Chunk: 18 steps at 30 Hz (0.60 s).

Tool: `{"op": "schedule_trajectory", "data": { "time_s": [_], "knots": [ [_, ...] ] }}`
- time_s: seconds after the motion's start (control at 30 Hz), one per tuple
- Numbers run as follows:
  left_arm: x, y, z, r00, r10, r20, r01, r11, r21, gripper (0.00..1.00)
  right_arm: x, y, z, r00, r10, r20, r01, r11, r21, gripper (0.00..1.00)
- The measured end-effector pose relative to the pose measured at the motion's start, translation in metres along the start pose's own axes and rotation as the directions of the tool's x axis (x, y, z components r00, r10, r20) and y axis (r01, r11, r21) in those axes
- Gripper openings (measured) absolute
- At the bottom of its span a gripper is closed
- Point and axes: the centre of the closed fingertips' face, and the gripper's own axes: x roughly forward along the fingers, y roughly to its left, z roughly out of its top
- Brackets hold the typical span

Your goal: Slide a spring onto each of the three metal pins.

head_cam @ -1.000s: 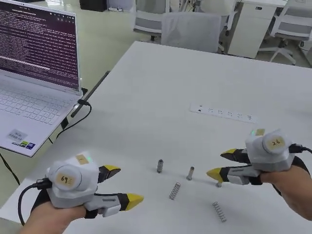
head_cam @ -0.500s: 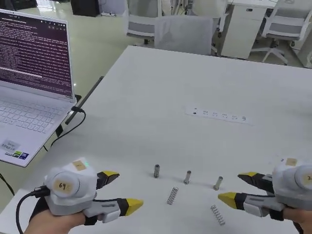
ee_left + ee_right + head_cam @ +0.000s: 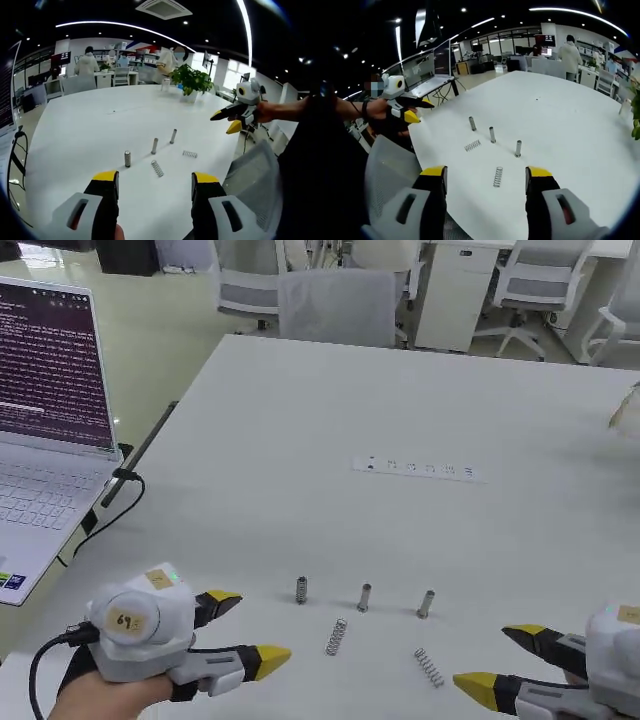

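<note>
Both tools stand wide and empty. The left tool [image 3: 247, 627] hovers off the near-left of the row, and the right tool [image 3: 500, 658] sits low at the near-right. Three short upright metal pins stand in a line on the white counter [image 3: 330, 410]. The left pin [image 3: 301, 589] appears to carry a coil already; the middle pin [image 3: 364, 597] and right pin [image 3: 426, 603] look bare. Two small coiled steel springs lie flat just before the row: the left spring [image 3: 336, 636] near the middle pin, the right spring [image 3: 428, 667] near the right tool.

Judgement: the springs are light, thin-wired and compressible — liable to roll, or to flick out under a hard pinch. A gentle hold across the coil, toward one end, would leave the bore free for the pin.

Each gripper view places one loose spring straight ahead between its own jaws — an alignment the head view leaves unclear.
</note>
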Motion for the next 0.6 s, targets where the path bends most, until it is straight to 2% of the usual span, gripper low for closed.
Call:
{"op": "schedule_trajectory", "data": {
  "time_s": [0.37,0.6],
  "knots": [
    [0.001,0.0,0.001,0.9999,-0.016,0.0,0.016,1.0,0.005,0.54,-0.007,0.006,0.002,0.9997,-0.015,0.022,0.015,1.0,0.008,0.66],
    [0.012,-0.001,0.003,0.9998,-0.022,-0.004,0.022,1.0,-0.002,0.53,-0.007,0.01,-0.001,0.9999,-0.009,0.012,0.009,1.0,0.01,0.66]
  ]
}}
